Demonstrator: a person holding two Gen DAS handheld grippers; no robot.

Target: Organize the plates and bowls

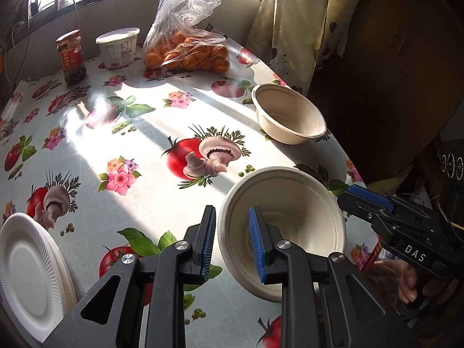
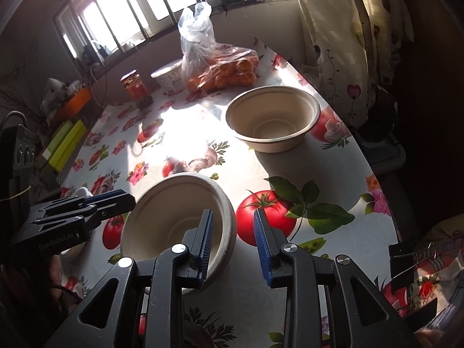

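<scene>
1. Bowls are sitting on the desk [image 1: 121,179] under its fruit-and-flower oilcloth: the near bowl [image 1: 285,232] is lying tipped between both grippers, its mouth tilting toward the cameras, and the far bowl [image 2: 272,119] is standing upright behind it, toward the desk's edge by the curtain.

2. The left gripper [image 1: 232,240] is straddling the near bowl's rim on its own side: one blue pad is hanging inside the cavity, the other outside the wall. Its jaws are standing slightly spread, and a gap is showing at the outer pad, so they are not pinching the rim.

3. The right gripper [image 2: 233,243] is doing the same on the opposite rim, one pad inside, one outside over the printed tomato. Its jaws are likewise slightly spread and gripping nothing.

4. Judging from this, the coming move is turning on the rim lying between each pair of jaws. Both hands are about equally near; the far bowl lies nearer the right gripper's side.

5. The near bowl is looking like pale moulded pulp, thin-walled, with a rolled rim, probably light and easy to crush. The far bowl is showing a doubled rim line, perhaps two nested.

6. White foam plates [image 1: 32,269] are lying stacked at the desk's edge, well apart from the bowls, on the left gripper's side.
</scene>
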